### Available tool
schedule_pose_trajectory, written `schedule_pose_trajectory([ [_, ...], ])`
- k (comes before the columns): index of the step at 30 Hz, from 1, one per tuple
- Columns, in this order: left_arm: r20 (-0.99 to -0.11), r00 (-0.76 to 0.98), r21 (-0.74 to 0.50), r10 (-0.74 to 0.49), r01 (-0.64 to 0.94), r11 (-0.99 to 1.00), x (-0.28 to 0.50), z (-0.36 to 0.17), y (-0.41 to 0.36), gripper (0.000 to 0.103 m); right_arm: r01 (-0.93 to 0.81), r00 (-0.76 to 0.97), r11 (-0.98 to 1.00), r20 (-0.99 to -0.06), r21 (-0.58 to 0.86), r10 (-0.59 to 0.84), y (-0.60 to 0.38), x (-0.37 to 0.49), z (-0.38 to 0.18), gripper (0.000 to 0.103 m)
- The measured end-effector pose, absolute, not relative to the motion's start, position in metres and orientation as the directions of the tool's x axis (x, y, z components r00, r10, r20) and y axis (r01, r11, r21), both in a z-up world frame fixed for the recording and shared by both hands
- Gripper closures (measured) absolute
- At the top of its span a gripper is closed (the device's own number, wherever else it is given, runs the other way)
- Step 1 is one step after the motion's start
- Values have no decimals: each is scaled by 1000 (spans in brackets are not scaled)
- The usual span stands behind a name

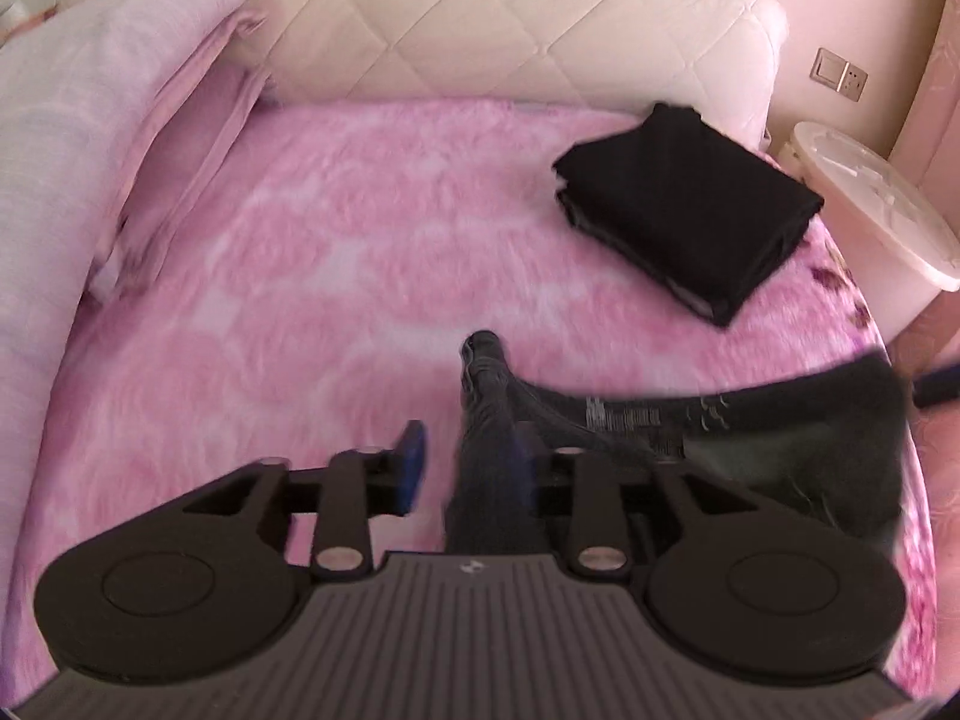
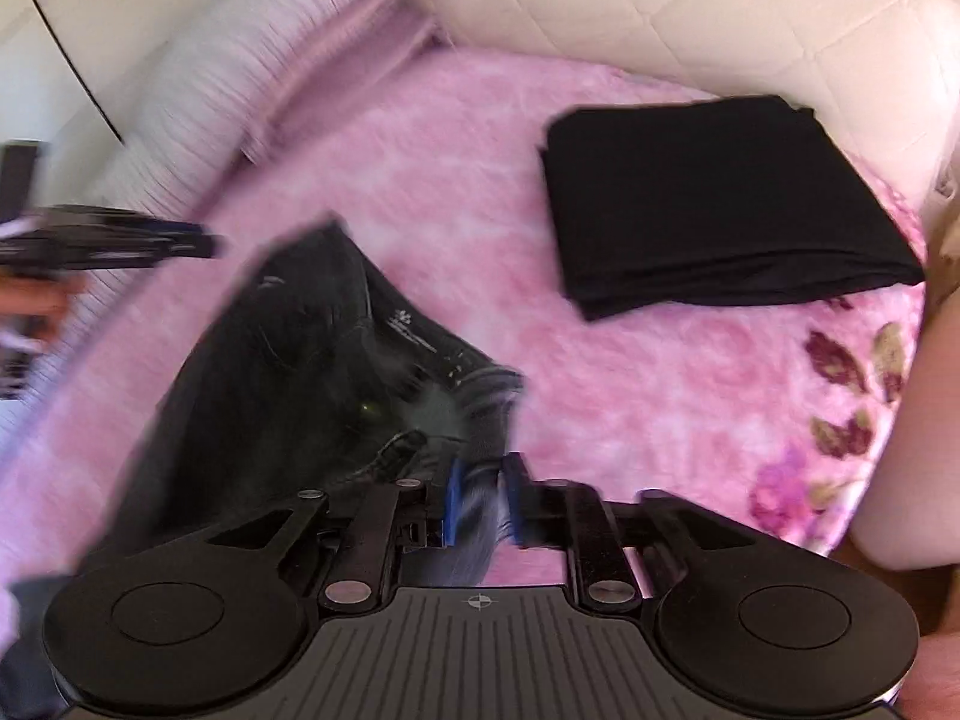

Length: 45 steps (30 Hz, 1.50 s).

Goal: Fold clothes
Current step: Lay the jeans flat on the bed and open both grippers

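This is a bedroom in a home: a bed [image 1: 336,252] with a pink fluffy blanket, a quilted cream headboard [image 1: 480,24] behind it, and a wall socket [image 1: 839,73] beside the headboard.

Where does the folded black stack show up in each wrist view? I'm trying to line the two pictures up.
Left wrist view: the folded black stack lies in the upper right, on the pink blanket near the bed's far corner.
Right wrist view: the same stack fills the upper right, larger and closer.
Shared landmark: the cream quilted headboard just behind it.
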<state>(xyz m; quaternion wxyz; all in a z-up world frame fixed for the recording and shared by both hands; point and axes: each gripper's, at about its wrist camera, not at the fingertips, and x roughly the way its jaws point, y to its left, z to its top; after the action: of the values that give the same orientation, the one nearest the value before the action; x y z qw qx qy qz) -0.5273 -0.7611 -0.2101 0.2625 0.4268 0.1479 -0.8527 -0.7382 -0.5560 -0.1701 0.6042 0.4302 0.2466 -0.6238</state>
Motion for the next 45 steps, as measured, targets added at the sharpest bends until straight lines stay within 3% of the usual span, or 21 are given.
schedule_pose_trajectory([
  [3, -819, -442, -10, -366, 648, -762, -452, -201, -730, 61, 988, 66, -77, -817, 134, -573, -548, -727, -160, 71],
  [7, -850, -303, 29, -431, 790, -613, -317, -186, -663, 57, 984, 175, 115, -799, 133, -575, -534, -674, -149, 65],
  [10, -883, -179, 74, -434, 860, -505, -223, -180, -592, 55, 938, 312, 298, -809, 178, -498, -523, -617, -157, 63],
  [14, -915, -98, 69, -391, 917, -392, -131, -179, -482, 40, 847, 423, 483, -830, 221, -362, -505, -527, -174, 62],
  [19, -927, -153, -29, -343, 939, -342, -93, -202, -390, 38, 725, 454, 664, -853, 185, -258, -481, -431, -200, 58],
  [22, -931, -116, 16, -346, 934, -357, -94, -234, -368, 41, 661, 432, 730, -884, 173, -181, -469, -388, -223, 57],
  [24, -929, -112, 26, -352, 930, -366, -93, -252, -368, 79, 646, 404, 743, -904, 174, -139, -469, -371, -242, 57],
  [25, -927, -121, 17, -354, 932, -363, -88, -255, -372, 86, 643, 388, 748, -912, 164, -134, -472, -364, -251, 57],
  [30, -902, -150, 16, -405, 925, -379, -54, -224, -397, 97, 629, 330, 769, -935, 113, -132, -489, -338, -280, 57],
  [36, -830, -117, 117, -546, 919, -375, 11, -133, -507, 100, 639, 386, 763, -899, 100, -205, -526, -332, -263, 56],
  [40, -817, 30, 262, -575, 909, -325, 24, -145, -593, 99, 668, 398, 740, -876, 75, -271, -552, -340, -251, 56],
  [43, -840, 63, 230, -539, 941, -249, 34, -162, -609, 91, 690, 380, 721, -877, 57, -294, -560, -359, -249, 55],
  [45, -847, 62, 214, -527, 949, -232, 31, -173, -597, 69, 701, 354, 711, -890, 48, -289, -559, -374, -253, 53],
])
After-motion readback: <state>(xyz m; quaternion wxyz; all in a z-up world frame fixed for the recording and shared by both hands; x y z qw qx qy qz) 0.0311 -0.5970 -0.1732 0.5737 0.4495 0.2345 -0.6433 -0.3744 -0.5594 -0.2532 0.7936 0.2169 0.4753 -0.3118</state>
